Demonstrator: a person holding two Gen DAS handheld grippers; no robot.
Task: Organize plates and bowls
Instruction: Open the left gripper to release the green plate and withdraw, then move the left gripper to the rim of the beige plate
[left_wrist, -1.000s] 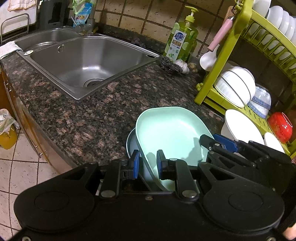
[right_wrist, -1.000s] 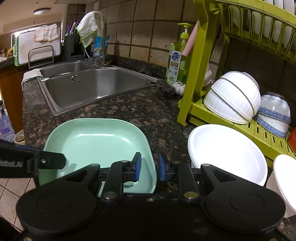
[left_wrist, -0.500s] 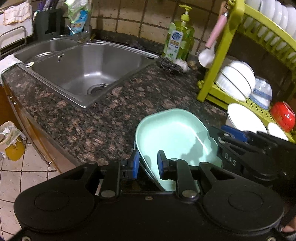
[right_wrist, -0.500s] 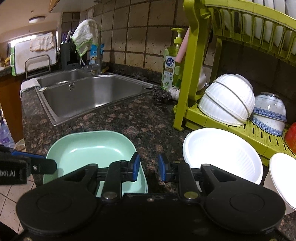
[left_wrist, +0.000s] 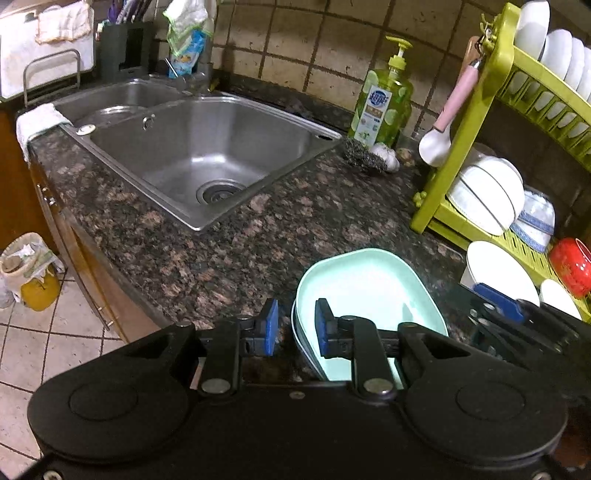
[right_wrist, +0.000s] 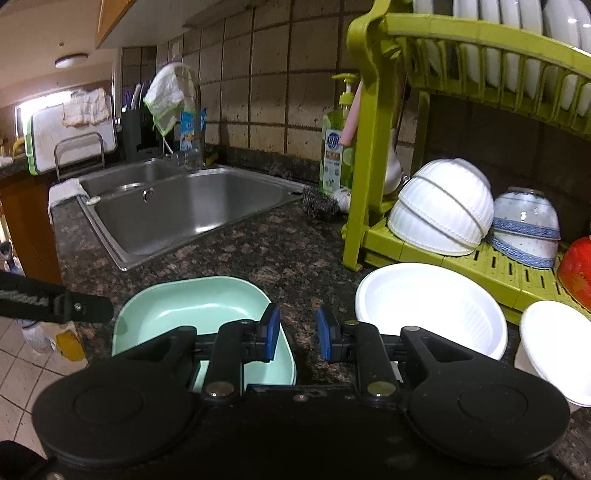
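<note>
I work on a dark speckled desk (left_wrist: 258, 229) with a steel sink (left_wrist: 207, 147) set in it and a green dish rack (right_wrist: 373, 147) standing at the right end. White bowls (right_wrist: 441, 206) and a blue-patterned bowl (right_wrist: 526, 225) sit upside down on the rack's lower tier; a white bowl (right_wrist: 430, 306) rests on the desk just in front of it.

The mint green dish (left_wrist: 365, 295) lies near the desk's front edge, on top of a second, greyer dish whose rim peeks out beneath. My left claw (left_wrist: 293, 326) has its pads apart, straddling the dish's near-left rim without pinching it. My right claw (right_wrist: 295, 328) is also apart, one pad over the dish's right corner, the other over bare desk, gripping nothing.

I judge this the moment between handling the green dish and reaching for the next piece. Next I need either to close on a rim and lift, or swing the right claw to the white bowl.

Only the left view shows the underlying dish and the sink drain; only the right view shows the rack's lower tier plainly and the white bowl in full.
</note>
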